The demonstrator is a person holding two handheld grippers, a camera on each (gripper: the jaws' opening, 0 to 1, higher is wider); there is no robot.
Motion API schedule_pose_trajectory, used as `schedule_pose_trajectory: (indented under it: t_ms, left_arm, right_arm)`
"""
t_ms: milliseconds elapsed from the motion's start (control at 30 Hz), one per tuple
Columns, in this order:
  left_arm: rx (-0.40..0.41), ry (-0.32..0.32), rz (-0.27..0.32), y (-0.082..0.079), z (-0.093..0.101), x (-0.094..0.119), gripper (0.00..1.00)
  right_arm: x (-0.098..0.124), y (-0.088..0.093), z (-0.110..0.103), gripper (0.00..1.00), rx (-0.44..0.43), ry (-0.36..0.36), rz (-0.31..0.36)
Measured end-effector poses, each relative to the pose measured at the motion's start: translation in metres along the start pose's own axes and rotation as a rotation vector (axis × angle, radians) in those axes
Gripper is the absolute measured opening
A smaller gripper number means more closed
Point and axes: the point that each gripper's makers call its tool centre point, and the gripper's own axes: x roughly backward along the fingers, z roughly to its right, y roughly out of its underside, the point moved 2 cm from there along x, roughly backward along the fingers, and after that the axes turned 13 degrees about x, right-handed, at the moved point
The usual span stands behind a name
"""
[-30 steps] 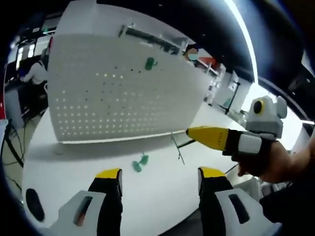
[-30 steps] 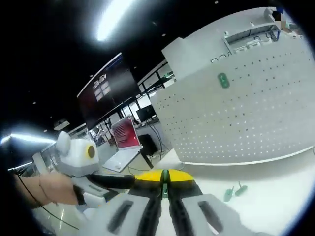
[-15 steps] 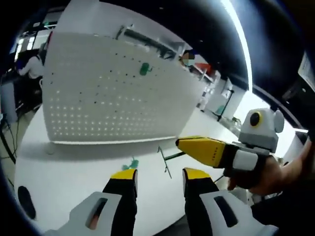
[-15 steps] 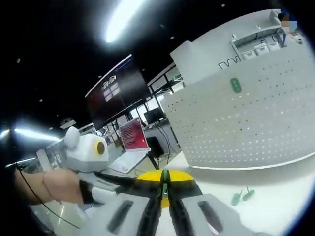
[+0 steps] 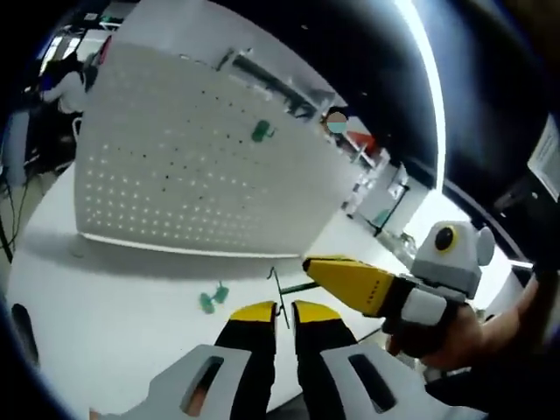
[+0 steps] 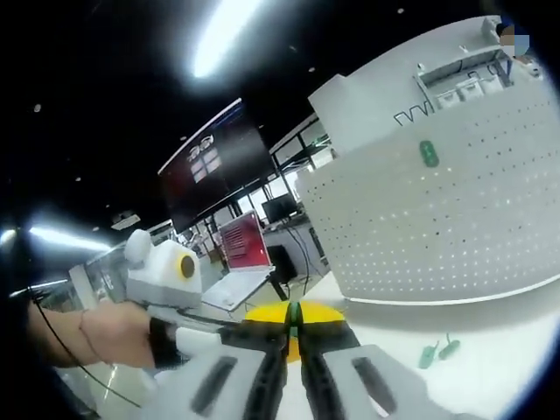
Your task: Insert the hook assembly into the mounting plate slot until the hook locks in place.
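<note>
A white pegboard plate (image 5: 175, 175) stands upright on the white table (image 5: 105, 297), with a green clip (image 5: 260, 131) seated in its upper holes. A thin wire hook (image 5: 276, 289) sits at my left gripper (image 5: 283, 308), whose yellow-tipped jaws are closed to a narrow gap around it. From the right, my right gripper (image 5: 308, 262) holds the same wire at its shut tip. In the right gripper view my right gripper (image 6: 294, 313) is shut with a thin strip between its tips, and the left gripper (image 6: 254, 325) reaches in from the left. The pegboard (image 6: 437, 227) and its clip (image 6: 428, 153) stand ahead.
A loose green piece (image 5: 212, 298) lies on the table in front of the board, also seen as the green piece (image 6: 437, 352). A wire rack (image 5: 262, 74) tops the board. A red-screened laptop (image 6: 241, 249) and a dark wall display (image 6: 206, 166) stand beyond. A person (image 5: 66, 83) sits far left.
My left gripper's jaws have closed from wide apart to a narrow gap around the wire hook. The right gripper stays shut and has come closer to the left one.
</note>
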Motion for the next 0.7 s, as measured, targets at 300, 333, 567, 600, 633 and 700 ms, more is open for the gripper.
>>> schedule_pose_trajectory:
  t_ms: [300,333,567,600,633,700]
  left_arm:
    - [0.062,0.033,0.002,-0.0024,0.0021,0.0042,0.05]
    - [0.059,0.038,-0.013,-0.0006,0.0025,0.0044,0.04]
    - [0.062,0.019,-0.011,-0.0021,0.0004,0.0048,0.02]
    - [0.061,0.021,-0.012,-0.0021,0.0007,0.0048,0.02]
    - [0.071,0.025,-0.021,-0.0013,0.0012,0.0046,0.02]
    - [0.074,0.024,-0.02,-0.0018,0.0014,0.0048,0.01]
  right_arm:
    - [-0.0006,-0.0044,-0.0053,0.0,0.016,-0.01,0.012]
    - [-0.0001,-0.0037,-0.0058,0.0,0.018,-0.009,0.012]
    - [0.0011,-0.0022,-0.0087,0.0,0.03,-0.013,0.009]
    - [0.0013,-0.0026,-0.0087,0.01,0.036,-0.012,0.007]
    - [0.0016,-0.0027,-0.0089,0.01,0.034,-0.014,0.006]
    - [0.0021,-0.0029,-0.009,0.01,0.022,-0.016,0.006]
